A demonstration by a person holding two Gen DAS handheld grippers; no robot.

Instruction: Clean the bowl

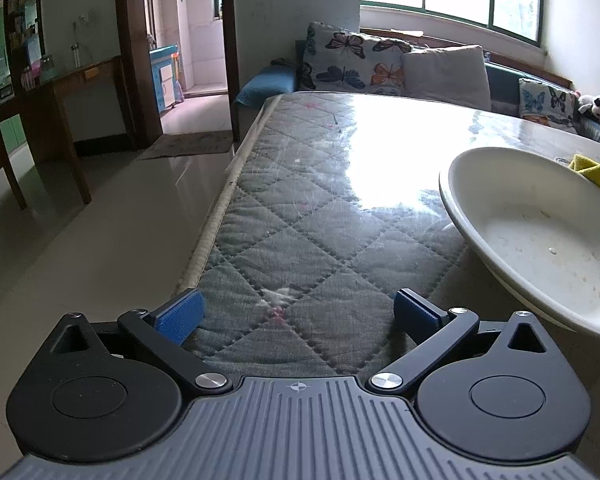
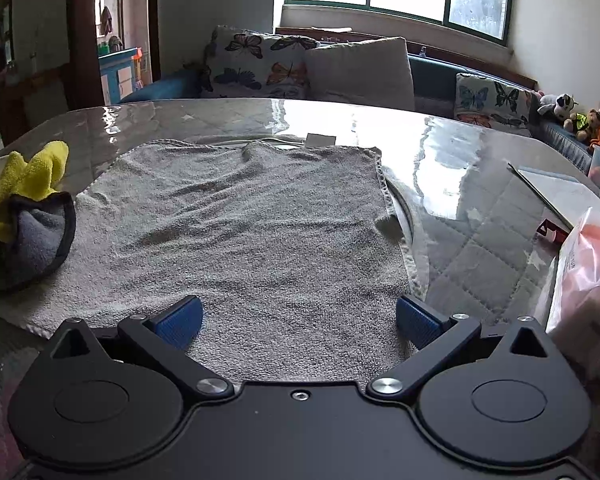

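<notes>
A white shallow bowl (image 1: 540,236) with small specks and drops inside sits on the table at the right of the left wrist view. My left gripper (image 1: 298,314) stands open to the left of it, low over the quilted table cover, with nothing between its blue pads. A yellow and grey cloth (image 2: 28,208) lies bunched at the left of the right wrist view, on the edge of a grey towel (image 2: 252,232); its yellow tip (image 1: 596,174) shows behind the bowl. My right gripper (image 2: 298,318) is open over the towel's near edge, holding nothing.
The table (image 1: 300,200) has a glossy clear cover; its left edge drops to the tiled floor (image 1: 100,220). A plastic bag (image 2: 588,272) and papers (image 2: 552,188) lie at the right. A sofa with butterfly cushions (image 2: 256,64) stands behind the table.
</notes>
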